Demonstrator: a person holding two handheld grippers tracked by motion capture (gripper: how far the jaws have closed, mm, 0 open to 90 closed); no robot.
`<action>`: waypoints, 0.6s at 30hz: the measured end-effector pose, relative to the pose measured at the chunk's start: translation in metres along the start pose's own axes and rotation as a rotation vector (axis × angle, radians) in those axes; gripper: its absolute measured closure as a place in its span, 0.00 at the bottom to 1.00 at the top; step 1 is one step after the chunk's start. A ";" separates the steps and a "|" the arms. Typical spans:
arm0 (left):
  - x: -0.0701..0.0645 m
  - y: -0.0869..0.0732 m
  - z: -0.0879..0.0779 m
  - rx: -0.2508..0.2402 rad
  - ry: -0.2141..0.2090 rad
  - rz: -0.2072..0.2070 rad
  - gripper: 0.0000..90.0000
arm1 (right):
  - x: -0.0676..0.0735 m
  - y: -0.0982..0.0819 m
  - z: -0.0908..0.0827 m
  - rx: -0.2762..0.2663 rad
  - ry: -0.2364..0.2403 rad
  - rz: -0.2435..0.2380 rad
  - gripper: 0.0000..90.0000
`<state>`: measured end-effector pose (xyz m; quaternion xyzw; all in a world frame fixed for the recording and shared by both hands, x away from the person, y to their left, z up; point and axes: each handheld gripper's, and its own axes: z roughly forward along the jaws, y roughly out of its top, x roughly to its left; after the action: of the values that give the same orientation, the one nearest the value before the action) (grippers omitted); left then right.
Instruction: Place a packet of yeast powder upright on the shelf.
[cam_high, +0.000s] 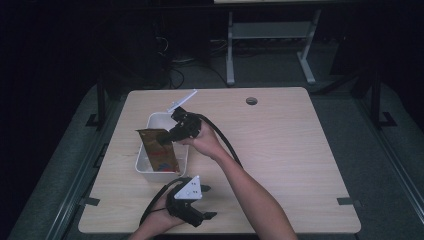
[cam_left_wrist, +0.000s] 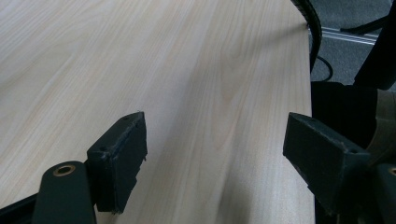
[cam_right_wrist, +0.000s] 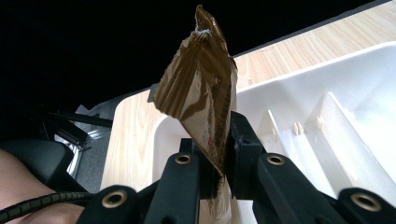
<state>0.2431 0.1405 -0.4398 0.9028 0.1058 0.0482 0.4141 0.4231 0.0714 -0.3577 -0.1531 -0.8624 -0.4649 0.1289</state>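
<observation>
Pinching a brown packet (cam_right_wrist: 205, 88) between its two black fingers (cam_right_wrist: 243, 154), the right gripper (cam_high: 176, 133) is clamped on the packet's lower part, and the crinkled top edge rises well past the fingertips. In the high view the packet (cam_high: 159, 150) hangs over the near half of a white bin (cam_high: 150, 124), with the gripper reaching in from the bin's right rim. Beyond the fingers, the bin (cam_right_wrist: 336, 121) shows white dividers inside. The left gripper (cam_high: 207, 202) rests low near the table's front edge, below the bin, with a grey three-cornered plate (cam_high: 190, 188) on top. Its fingers (cam_left_wrist: 122, 161) stand wide apart with nothing between them but the bare wooden table (cam_left_wrist: 196, 84).
</observation>
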 end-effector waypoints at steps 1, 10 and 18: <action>0.000 0.000 0.000 0.001 -0.001 0.000 0.23 | 0.000 0.000 0.000 0.000 -0.001 0.002 0.92; 0.000 0.000 0.000 0.007 -0.002 0.006 0.23 | -0.005 -0.010 0.003 -0.017 0.011 0.035 0.91; 0.000 0.000 0.001 0.012 -0.003 0.005 0.23 | -0.011 -0.015 -0.001 -0.018 -0.005 0.064 0.84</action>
<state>0.2432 0.1394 -0.4408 0.9056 0.1032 0.0475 0.4087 0.4275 0.0611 -0.3725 -0.1827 -0.8532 -0.4681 0.1401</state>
